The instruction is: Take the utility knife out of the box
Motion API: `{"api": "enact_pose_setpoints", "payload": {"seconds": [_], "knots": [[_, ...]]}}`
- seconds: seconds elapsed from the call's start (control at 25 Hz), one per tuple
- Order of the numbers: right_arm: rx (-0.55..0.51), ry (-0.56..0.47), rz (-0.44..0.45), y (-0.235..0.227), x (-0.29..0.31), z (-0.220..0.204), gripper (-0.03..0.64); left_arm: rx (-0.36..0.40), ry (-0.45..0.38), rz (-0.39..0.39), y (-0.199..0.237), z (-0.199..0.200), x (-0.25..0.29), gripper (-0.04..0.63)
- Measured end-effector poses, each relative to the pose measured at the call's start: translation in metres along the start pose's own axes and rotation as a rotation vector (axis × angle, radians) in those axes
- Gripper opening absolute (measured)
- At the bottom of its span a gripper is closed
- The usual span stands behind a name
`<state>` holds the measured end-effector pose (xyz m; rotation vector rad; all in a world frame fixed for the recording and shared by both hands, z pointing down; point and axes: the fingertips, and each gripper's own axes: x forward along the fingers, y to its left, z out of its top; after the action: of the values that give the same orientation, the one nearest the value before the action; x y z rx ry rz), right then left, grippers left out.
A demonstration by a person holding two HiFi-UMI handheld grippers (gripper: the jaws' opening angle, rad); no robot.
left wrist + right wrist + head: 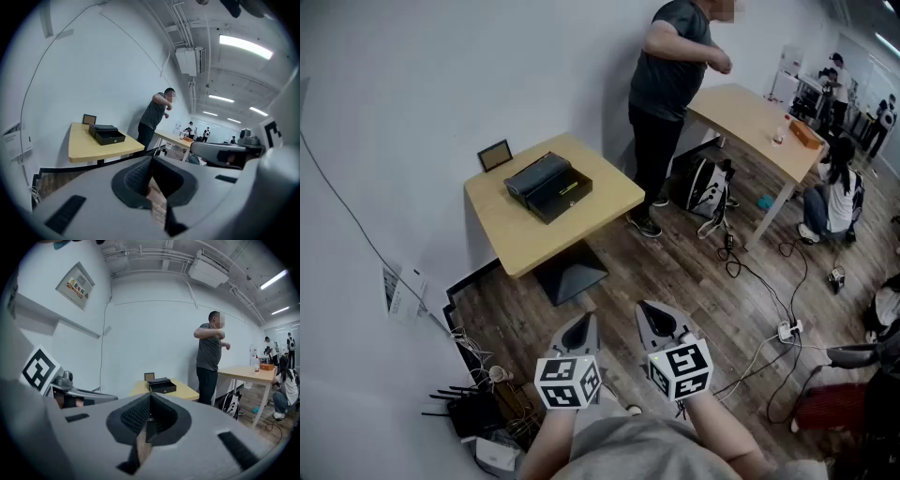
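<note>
- Head view looks steeply down on the left gripper [583, 322] and the right gripper [651, 309]. They are held side by side at the near edge, over the wooden floor [675, 272], and both point toward the far side of the room.
- Left gripper view shows its two jaws together at the tips with nothing between them. Only floor boards show through the slit lower down.
- Right gripper view shows its jaws meeting tip to tip as well, and they clamp nothing.
- A black box [548, 186] rests on a small wooden table [605, 202] that stands against the white wall, on the table's far left part. It is well apart from both grippers.
- No view lets the utility knife be made out; only the outside of the box is visible.
- A small dark frame [495, 155] stands at the table's far left corner, just behind the box.
- A person in a dark shirt [670, 84] stands just right of that table, between it and a longer table [750, 117] at the far right.
- A backpack [705, 183] sits on the floor under the longer table, and another person [836, 192] crouches to its right.
- Cables and a white power strip [788, 330] lie on the floor at the right.
- A black router [469, 408] sits among wires at the near left, by the wall.
</note>
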<state>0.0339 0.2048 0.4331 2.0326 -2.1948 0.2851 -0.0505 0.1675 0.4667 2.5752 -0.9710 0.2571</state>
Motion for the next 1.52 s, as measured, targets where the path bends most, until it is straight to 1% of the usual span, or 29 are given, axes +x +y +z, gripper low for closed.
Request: {"api": "enact_pose_setpoints", "payload": {"seconds": [0.36,0.6,0.72,1.04,1.24,1.52], "knots": [[0.012,-0.010,0.022,0.006,-0.018,-0.001,0.000,-0.027,-0.017,-0.003,-0.012,0.001,-0.013,0.005],[0.008,-0.005,0.036,0.009,-0.015,-0.003,0.000,-0.023,-0.005,-0.001,-0.010,-0.002,-0.009,0.005],[0.024,-0.004,0.053,0.007,-0.006,-0.003,0.000,-0.023,-0.001,-0.001,-0.007,0.000,-0.003,0.004],[0.062,0.000,0.087,-0.003,0.047,0.008,0.000,-0.030,0.004,0.009,0.020,0.017,0.032,0.003],[0.062,-0.003,0.108,-0.005,0.097,0.024,0.000,-0.030,0.003,0.008,0.051,0.041,0.064,0.004],[0.057,0.011,0.120,-0.003,0.166,0.046,0.000,-0.037,0.020,-0.022,0.095,0.075,0.105,0.005]]}}
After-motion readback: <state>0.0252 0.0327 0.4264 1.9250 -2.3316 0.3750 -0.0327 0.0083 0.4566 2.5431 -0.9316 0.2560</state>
